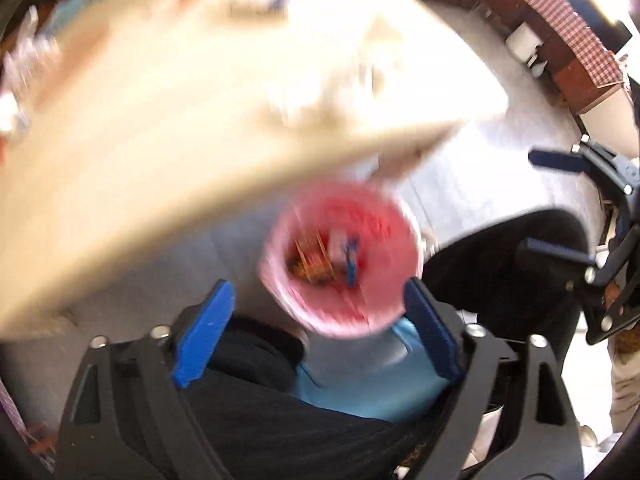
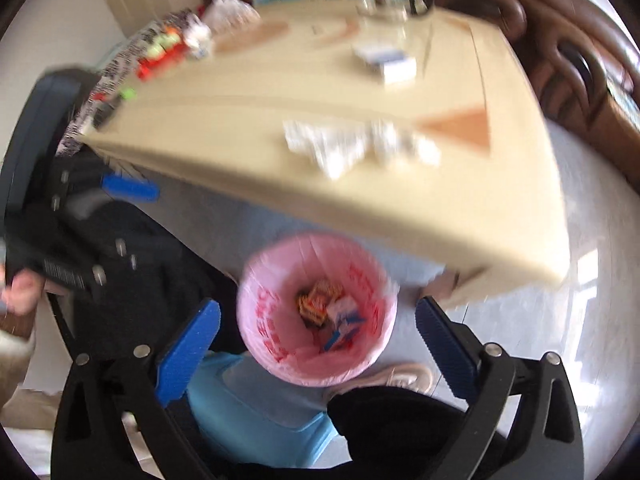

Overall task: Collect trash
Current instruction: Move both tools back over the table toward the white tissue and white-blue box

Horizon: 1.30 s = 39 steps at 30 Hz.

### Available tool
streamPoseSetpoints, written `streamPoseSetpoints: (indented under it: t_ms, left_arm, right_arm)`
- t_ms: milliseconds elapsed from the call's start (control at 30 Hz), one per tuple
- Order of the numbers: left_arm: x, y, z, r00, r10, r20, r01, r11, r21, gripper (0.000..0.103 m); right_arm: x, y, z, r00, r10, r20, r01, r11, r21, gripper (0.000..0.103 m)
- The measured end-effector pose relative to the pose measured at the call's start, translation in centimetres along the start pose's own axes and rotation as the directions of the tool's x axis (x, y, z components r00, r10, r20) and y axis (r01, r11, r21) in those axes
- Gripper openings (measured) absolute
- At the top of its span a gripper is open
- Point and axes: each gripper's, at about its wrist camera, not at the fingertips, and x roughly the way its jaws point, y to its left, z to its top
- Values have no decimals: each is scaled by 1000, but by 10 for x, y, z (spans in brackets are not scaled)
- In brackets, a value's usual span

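Left gripper (image 1: pixel 316 328) at six o'clock in its own view, fingers spread wide and empty, above the pink-lined trash bin (image 1: pixel 340 264) on the floor by the table edge, wrappers lying in its bottom. Right gripper (image 2: pixel 316 348) likewise splayed wide, nothing held, bin at its centre. Apparently between drops; next, back up to the table (image 2: pixel 248 128) for the white crumpled paper (image 2: pixel 340 148) at twelve o'clock, jaws closing round it.

A pale cream counter (image 2: pixel 360 200) fills the upper view, blurred. Below it lies a light grey floor (image 2: pixel 600 320) with bright window glare. Dark brown wooden furniture (image 2: pixel 568 72) stands behind, and a red checked cloth (image 1: pixel 560 24) covers a cabinet.
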Motion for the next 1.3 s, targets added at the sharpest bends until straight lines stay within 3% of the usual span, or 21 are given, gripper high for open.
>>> streamPoseSetpoints:
  t_ms: [133, 233, 367, 467, 733, 967, 1033, 1300]
  left_arm:
    - [-73, 4, 61, 990, 117, 81, -121, 992, 48, 94]
    - [-105, -1, 100, 980, 166, 106, -175, 981, 84, 95]
    - [-130, -9, 142, 971, 196, 133, -218, 961, 172, 95]
    - [-133, -16, 175, 963, 215, 163, -255, 925, 282, 95]
    - [-84, -24, 240, 962, 243, 122, -271, 825, 496, 95]
    - [-32, -20, 258, 968, 243, 70, -232, 741, 630, 95]
    - [-13, -17, 260, 965, 255, 54, -224, 704, 673, 95]
    - [49, -1, 271, 968, 248, -20, -156, 667, 729, 95]
  right_arm:
    - [-47, -3, 38, 998, 6, 56, -4, 999, -35, 96]
    - [-75, -10, 67, 995, 8, 97, -4, 999, -48, 96]
    - [-97, -26, 98, 992, -9, 128, 16, 998, -58, 96]
    - [-100, -37, 119, 994, 3, 108, 4, 998, -68, 96]
    - [-67, -67, 148, 999, 41, -13, -41, 997, -60, 96]
    - [-32, -71, 171, 996, 37, -82, -47, 990, -133, 96]
    - [-19, -69, 175, 993, 53, -105, -68, 987, -148, 96]
    - [49, -57, 164, 967, 106, -231, -156, 965, -212, 96]
